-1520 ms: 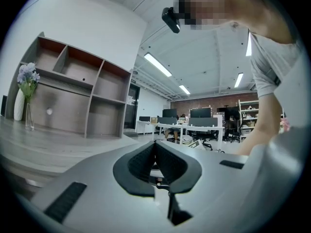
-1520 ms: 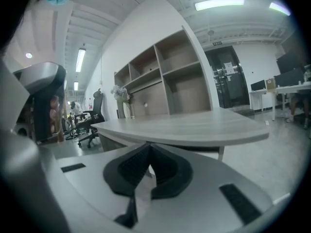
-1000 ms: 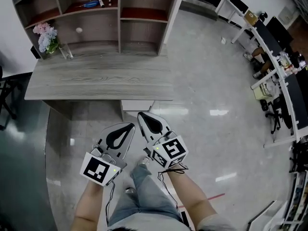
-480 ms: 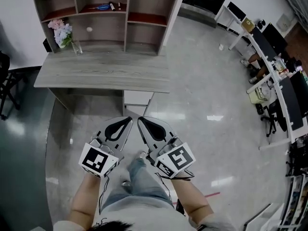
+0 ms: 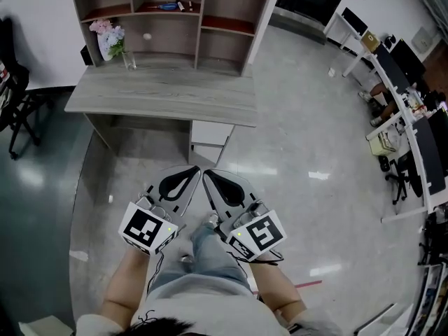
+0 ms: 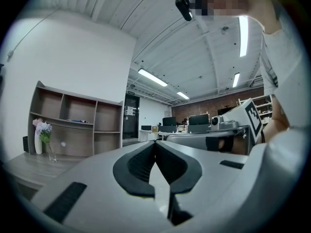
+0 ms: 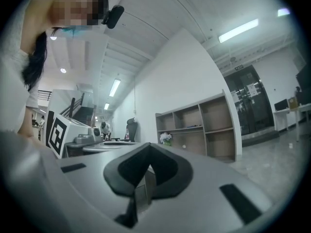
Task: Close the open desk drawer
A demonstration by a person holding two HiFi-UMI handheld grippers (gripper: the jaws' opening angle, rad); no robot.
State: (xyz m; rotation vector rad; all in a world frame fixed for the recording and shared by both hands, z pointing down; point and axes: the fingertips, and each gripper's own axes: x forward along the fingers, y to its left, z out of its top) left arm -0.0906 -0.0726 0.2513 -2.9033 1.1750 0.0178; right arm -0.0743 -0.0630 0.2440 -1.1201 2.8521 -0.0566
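Observation:
The grey wood desk (image 5: pixel 161 96) stands ahead of me in the head view. Its white drawer (image 5: pixel 211 133) sticks out from the front edge, right of the middle. My left gripper (image 5: pixel 193 169) and right gripper (image 5: pixel 208 176) are held side by side over the floor, a short way in front of the drawer and touching nothing. Both are shut and empty, with tips angled toward each other. In the left gripper view the left gripper (image 6: pixel 155 142) has its dark pads pressed together. The right gripper (image 7: pixel 147 148) looks the same in its own view.
A wooden shelf unit (image 5: pixel 168 12) rises behind the desk, with a vase of flowers (image 5: pixel 112 37) at its left. A dark chair (image 5: pixel 14 96) stands at the far left. Office desks (image 5: pixel 402 110) line the right side. My legs (image 5: pixel 203 264) are below the grippers.
The desk and drawer have slid up and to the right in the head view, so the gap to the gripper tips has grown. Both grippers stay shut and close together.

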